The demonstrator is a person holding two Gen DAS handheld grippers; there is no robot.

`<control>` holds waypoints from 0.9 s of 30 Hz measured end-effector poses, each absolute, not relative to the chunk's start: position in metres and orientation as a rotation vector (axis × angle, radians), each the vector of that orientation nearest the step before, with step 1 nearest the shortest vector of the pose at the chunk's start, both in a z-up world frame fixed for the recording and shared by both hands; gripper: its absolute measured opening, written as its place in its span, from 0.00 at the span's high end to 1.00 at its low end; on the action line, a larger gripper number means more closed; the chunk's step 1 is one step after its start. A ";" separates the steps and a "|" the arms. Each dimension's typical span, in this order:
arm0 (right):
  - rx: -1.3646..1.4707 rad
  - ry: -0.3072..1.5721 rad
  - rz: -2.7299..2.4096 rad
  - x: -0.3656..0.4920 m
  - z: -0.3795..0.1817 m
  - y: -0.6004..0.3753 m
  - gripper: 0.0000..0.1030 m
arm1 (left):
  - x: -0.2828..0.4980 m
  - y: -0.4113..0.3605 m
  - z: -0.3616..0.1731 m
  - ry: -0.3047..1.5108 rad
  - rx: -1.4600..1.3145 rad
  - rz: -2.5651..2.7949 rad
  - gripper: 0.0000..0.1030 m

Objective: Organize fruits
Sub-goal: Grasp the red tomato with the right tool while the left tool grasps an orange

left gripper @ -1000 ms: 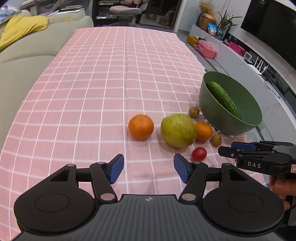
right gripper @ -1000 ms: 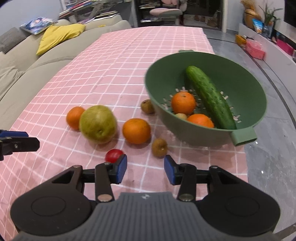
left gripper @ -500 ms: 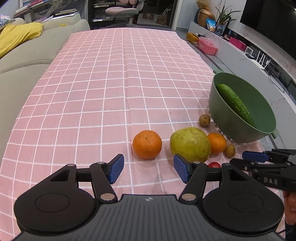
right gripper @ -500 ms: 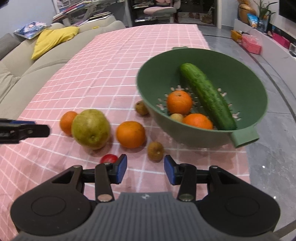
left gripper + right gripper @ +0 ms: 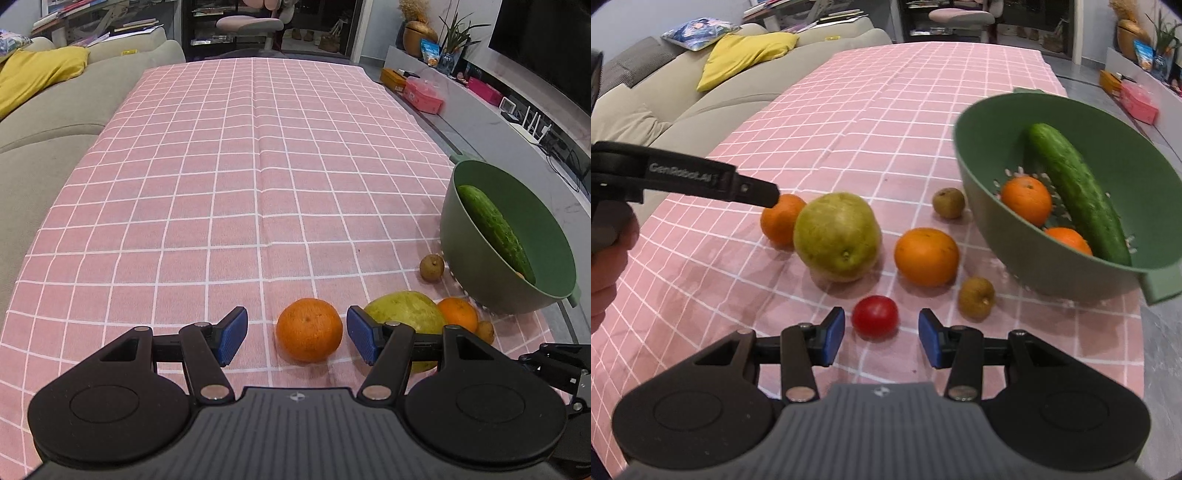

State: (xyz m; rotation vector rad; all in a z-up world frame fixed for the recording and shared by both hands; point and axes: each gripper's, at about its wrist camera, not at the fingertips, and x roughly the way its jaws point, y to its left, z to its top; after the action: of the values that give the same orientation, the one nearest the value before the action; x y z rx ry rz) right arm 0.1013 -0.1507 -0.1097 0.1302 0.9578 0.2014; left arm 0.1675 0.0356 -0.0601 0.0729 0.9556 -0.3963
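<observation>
My left gripper point(image 5: 293, 339) is open, its blue pads on either side of an orange point(image 5: 309, 329) without touching it. Behind the right pad lies a large yellow-green fruit point(image 5: 406, 317), then a second orange point(image 5: 458, 314). My right gripper point(image 5: 881, 336) is open just short of a small red tomato point(image 5: 875, 316). Past it lie the yellow-green fruit point(image 5: 837, 236), an orange point(image 5: 926, 256) and two small brown fruits point(image 5: 976, 297) point(image 5: 948, 202). The green colander point(image 5: 971, 158) holds a cucumber point(image 5: 1078, 192) and two oranges point(image 5: 1027, 200).
A pink checked cloth point(image 5: 236, 177) covers the table. A grey sofa point(image 5: 44, 122) with a yellow cushion runs along the left side. The colander point(image 5: 465, 229) stands at the table's right edge, above the floor. A hand point(image 5: 605, 266) holds the left gripper's handle.
Both grippers have moved forward and lower toward the fruit. The left one now brackets the near orange, and the right one has closed in on the tomato. Neither set of jaws changed width.
</observation>
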 end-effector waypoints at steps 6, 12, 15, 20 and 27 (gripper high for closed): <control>0.092 0.957 0.224 0.108 -0.115 -0.143 0.62 | 0.168 0.035 -0.063 0.961 0.070 -0.411 0.29; 0.067 0.964 0.213 0.112 -0.118 -0.142 0.73 | 0.174 0.032 -0.070 0.982 0.081 -0.412 0.29; 0.068 0.965 0.214 0.111 -0.118 -0.143 0.74 | 0.178 0.030 -0.076 1.007 0.078 -0.426 0.29; 0.073 0.971 0.218 0.109 -0.118 -0.147 0.74 | 0.185 0.025 -0.084 1.027 0.081 -0.437 0.30; 0.083 0.974 0.217 0.109 -0.118 -0.150 0.74 | 0.191 0.021 -0.093 1.060 0.072 -0.434 0.41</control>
State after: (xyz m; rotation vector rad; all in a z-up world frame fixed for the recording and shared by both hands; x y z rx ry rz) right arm 0.1094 -0.1499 -0.1176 0.0832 0.9743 0.2170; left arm 0.1913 0.0210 -0.0926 0.0720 1.0604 -0.4337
